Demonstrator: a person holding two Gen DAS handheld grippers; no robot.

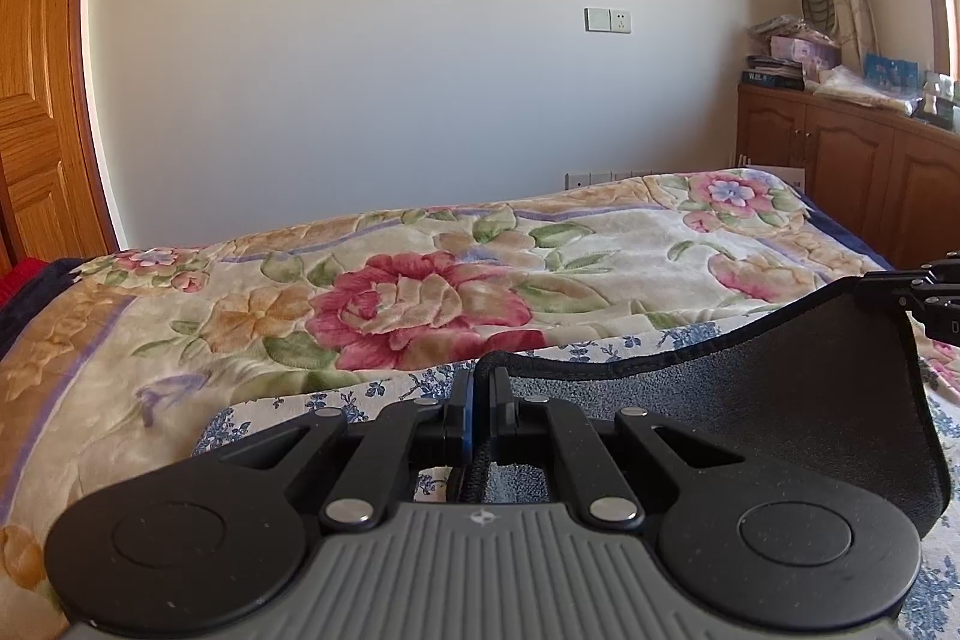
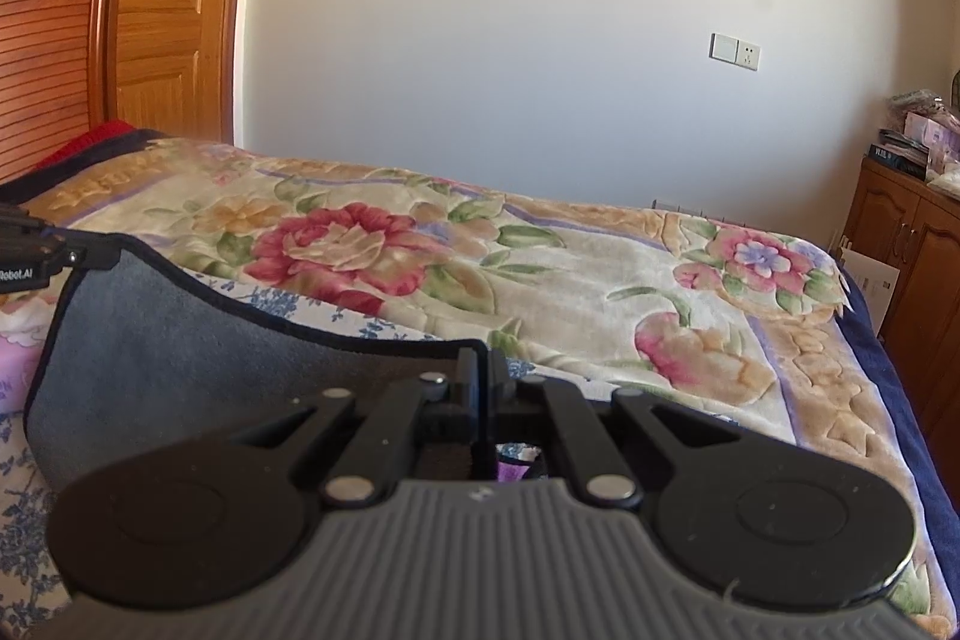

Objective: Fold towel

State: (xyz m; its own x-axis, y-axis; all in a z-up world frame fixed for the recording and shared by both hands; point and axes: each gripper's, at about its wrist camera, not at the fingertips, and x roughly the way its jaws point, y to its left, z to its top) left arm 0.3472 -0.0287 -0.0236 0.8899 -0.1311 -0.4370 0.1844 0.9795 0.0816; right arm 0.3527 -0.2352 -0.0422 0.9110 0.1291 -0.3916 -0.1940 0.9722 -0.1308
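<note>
Bedroom, white wall (image 1: 360,70), wooden door (image 1: 36,100) at frame left in both views. Bed covered by a floral blanket (image 1: 420,292) fills mid-frame; a blue-flower print sheet (image 1: 414,382) lies on top of it under the work area. Wooden cabinet (image 1: 852,160) at right with clutter on top; wall switch and socket (image 1: 607,20) upper right of centre.

Towel (image 1: 780,400): dark grey-blue, dark stitched hem, held up off the bed by its top edge, sagging between the two grippers.

Left gripper (image 1: 480,388): jaws closed, pinching the towel hem at bottom centre of the left wrist view. Towel spreads from there to the right of the frame, where the right gripper (image 1: 918,286) clamps the far corner at the right edge.

Right gripper (image 2: 483,370): jaws closed on the hem at bottom centre of its own view. Towel (image 2: 180,352) runs left from there to the left gripper (image 2: 66,250) at the left edge, which grips the other corner.

Hem between the two grips curves downward, not taut. Lower part of the towel hidden behind the gripper bodies in both views.
</note>
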